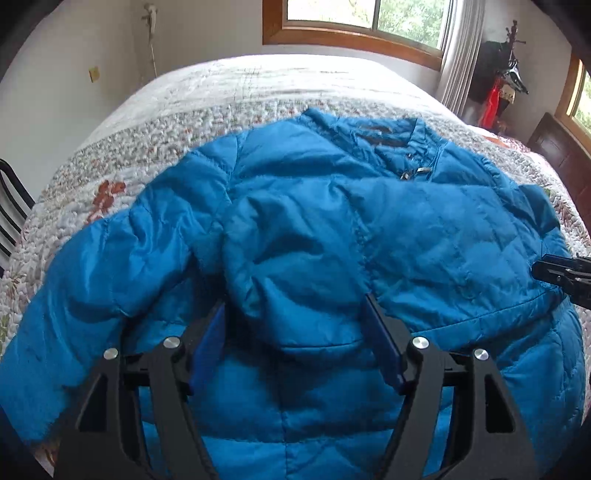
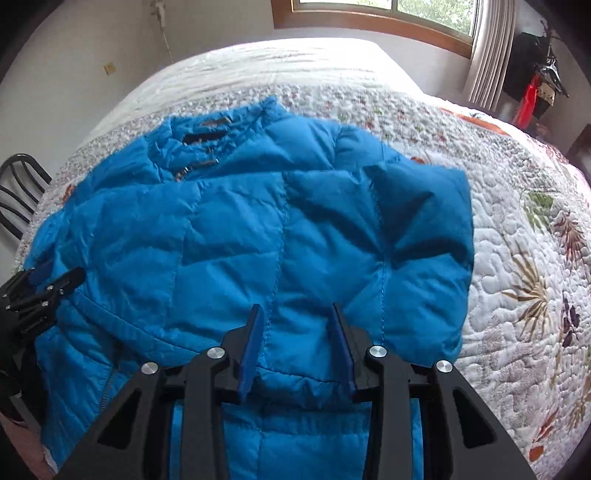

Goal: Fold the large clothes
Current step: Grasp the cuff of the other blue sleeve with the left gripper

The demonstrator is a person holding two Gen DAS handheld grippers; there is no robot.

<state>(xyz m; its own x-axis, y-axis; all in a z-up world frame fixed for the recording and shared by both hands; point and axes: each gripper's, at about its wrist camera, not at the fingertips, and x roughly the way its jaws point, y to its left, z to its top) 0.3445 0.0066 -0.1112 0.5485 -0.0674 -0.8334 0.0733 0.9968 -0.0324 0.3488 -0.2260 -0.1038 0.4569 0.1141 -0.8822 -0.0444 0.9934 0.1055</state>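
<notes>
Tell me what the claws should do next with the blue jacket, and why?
Probably lift both claws clear. The jacket lies on the bed, its bottom already folded up. The left claw stands wide, fabric loose between its fingers. The right claw stands narrower over a fold; grip unclear.

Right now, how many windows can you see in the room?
2. One wood-framed window is on the wall beyond the quilted bed. A second window shows at the far right edge of the left wrist view. More may be out of sight.
</notes>
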